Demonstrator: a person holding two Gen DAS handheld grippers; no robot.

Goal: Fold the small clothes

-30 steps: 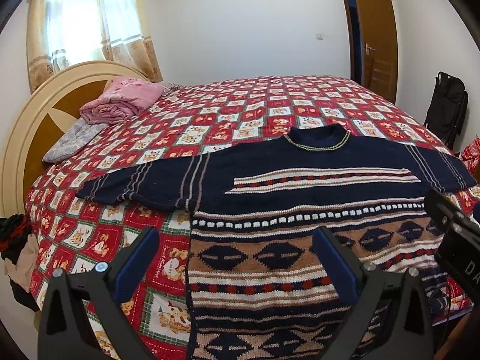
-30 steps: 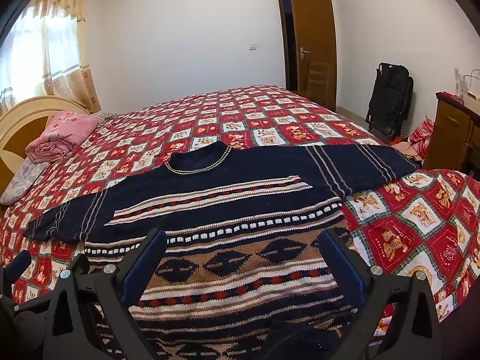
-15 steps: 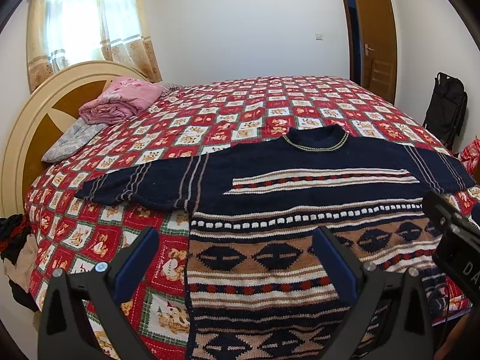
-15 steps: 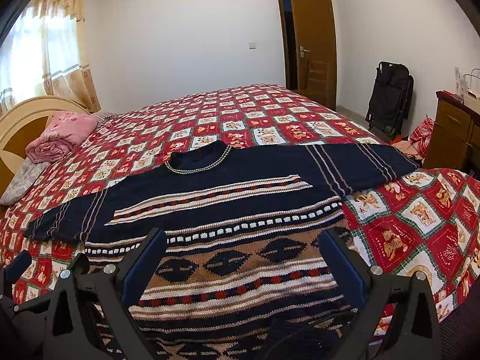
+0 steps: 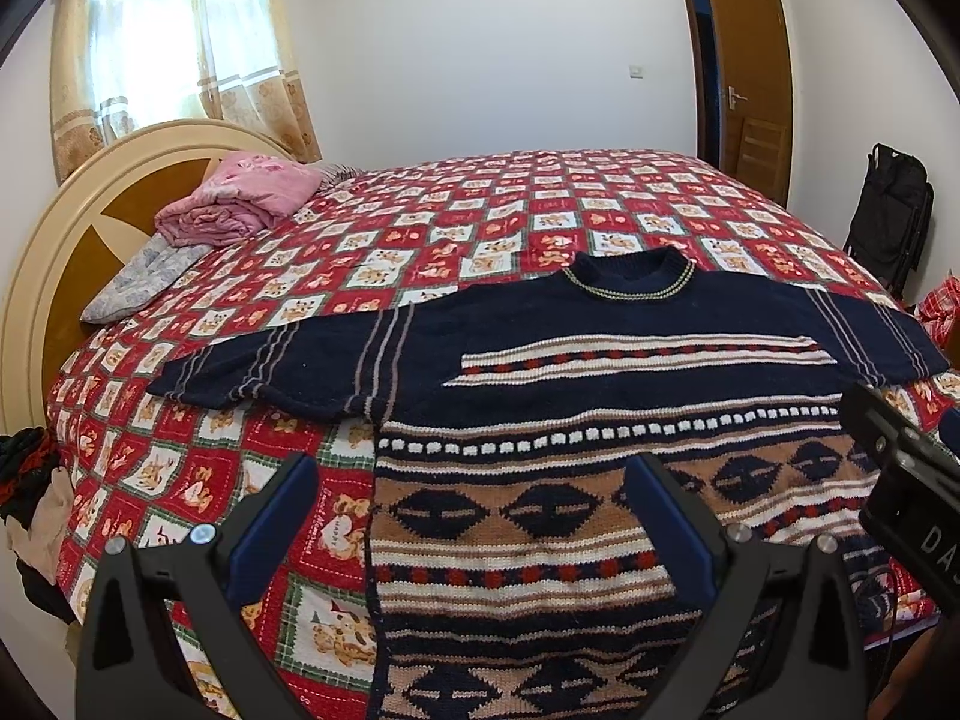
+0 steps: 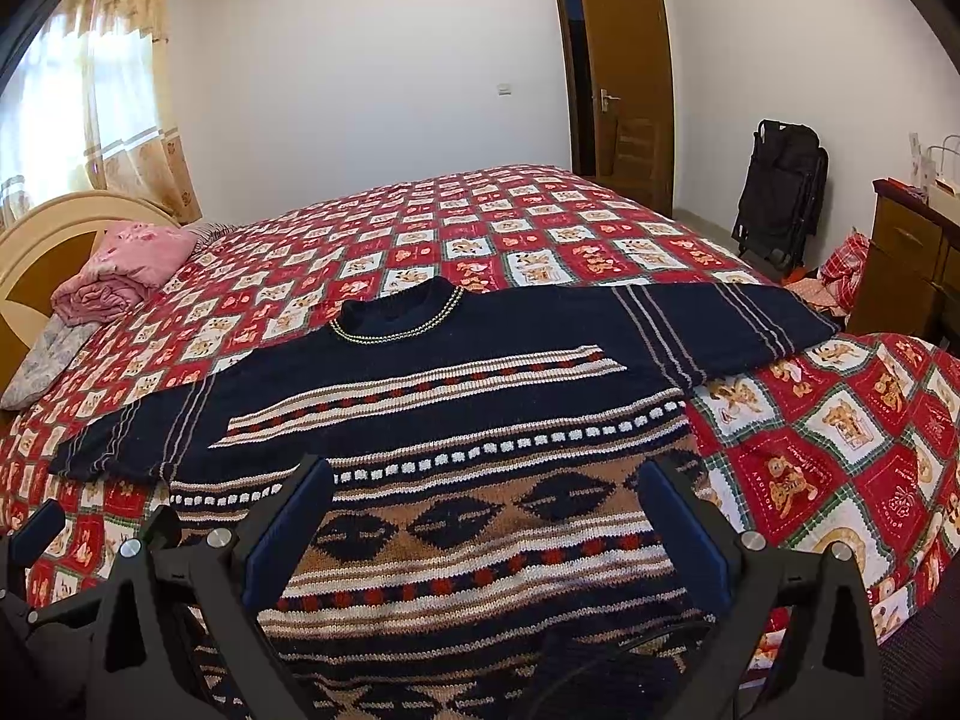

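Navy knit sweater (image 5: 606, 372) lies flat on the red teddy-bear quilt (image 5: 492, 222), collar pointing away from me, hem near me, sleeves stretched out left & right, so its long line runs sideways. I hold my left gripper (image 5: 474, 510) & right gripper (image 6: 486, 516) above the hem, both w/ fingers wide apart, holding nothing. No fold made yet, I think. Next: grab a sleeve, bring it in.

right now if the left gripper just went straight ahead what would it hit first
Most likely the knitted sweater lying flat on the bed. The left gripper is open, empty, and aimed across the sweater's patterned body; depth is unclear, but nothing else sits in that line.
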